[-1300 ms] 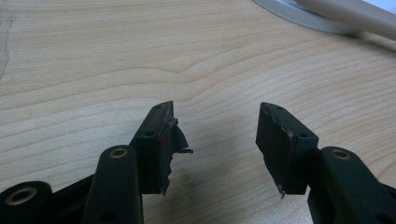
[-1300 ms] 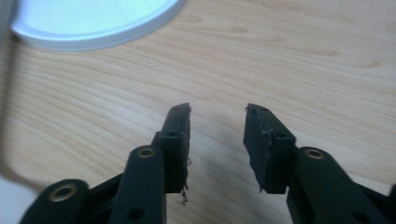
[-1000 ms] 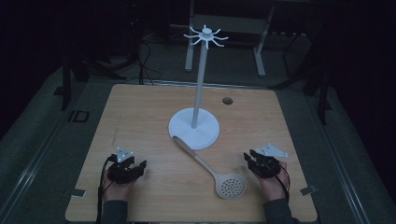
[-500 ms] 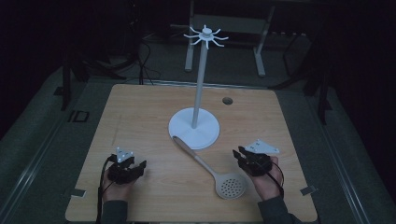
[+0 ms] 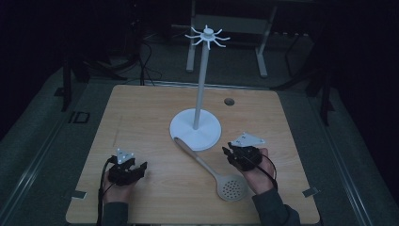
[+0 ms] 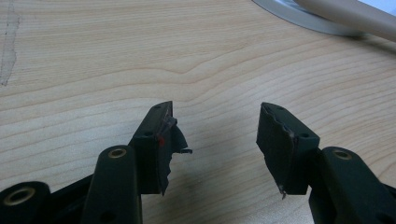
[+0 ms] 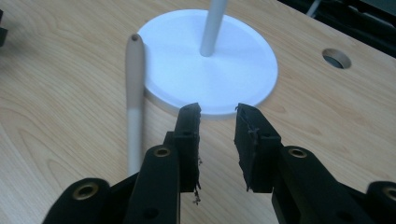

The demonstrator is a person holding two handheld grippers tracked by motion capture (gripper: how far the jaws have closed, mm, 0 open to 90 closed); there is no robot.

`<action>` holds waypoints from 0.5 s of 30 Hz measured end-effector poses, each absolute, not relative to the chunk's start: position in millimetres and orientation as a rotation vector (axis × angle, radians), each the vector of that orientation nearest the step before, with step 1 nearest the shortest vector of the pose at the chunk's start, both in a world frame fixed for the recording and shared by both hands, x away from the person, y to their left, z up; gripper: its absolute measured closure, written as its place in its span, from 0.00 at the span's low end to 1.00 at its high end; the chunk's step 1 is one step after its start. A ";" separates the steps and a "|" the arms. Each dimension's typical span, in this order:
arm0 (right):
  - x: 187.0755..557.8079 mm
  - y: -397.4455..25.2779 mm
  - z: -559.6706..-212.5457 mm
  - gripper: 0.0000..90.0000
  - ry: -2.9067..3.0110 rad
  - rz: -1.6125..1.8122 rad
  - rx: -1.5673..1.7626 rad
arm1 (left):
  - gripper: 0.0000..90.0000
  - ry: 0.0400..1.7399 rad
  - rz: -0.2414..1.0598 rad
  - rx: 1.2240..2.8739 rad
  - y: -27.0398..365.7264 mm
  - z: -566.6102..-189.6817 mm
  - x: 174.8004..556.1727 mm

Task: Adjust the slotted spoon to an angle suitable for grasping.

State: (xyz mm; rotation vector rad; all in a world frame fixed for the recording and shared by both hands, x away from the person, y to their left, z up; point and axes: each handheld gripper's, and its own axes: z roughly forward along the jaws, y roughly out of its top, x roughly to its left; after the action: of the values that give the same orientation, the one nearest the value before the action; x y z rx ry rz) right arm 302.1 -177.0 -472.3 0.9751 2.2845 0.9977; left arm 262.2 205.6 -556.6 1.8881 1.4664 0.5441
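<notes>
A white hook stand rises from a round base at the middle of the wooden table, with a ring of hooks at its top. A beige slotted spoon lies flat, its handle end touching the base and its round head near the front. My right gripper sits just right of the spoon handle, its jaws open a little and empty, aimed at the base's rim. My left gripper rests at the front left, wide open over bare wood.
A round cable hole lies behind the base on the right. Dark floor, cables and table legs surround the table. The stand's pole rises straight ahead of my right jaws.
My right gripper has moved left and away from the front edge, closer to the spoon handle and the stand's base. The left gripper and the spoon have stayed put.
</notes>
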 end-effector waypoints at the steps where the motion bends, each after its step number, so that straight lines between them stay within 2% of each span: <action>1: 303.2 -174.2 -471.4 0.77 2.301 0.991 0.968 | 0.52 1.466 0.544 1.888 205.6 -556.7 262.3; 15: 318.9 -141.2 -464.9 0.77 2.396 0.928 0.896 | 0.52 1.463 0.547 1.886 205.9 -556.4 261.7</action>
State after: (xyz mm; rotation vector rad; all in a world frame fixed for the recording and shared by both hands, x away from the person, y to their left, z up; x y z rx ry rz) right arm 318.9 -141.2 -464.9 0.8960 2.3956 0.9285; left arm 261.7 205.9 -556.4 1.8860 1.4628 0.5469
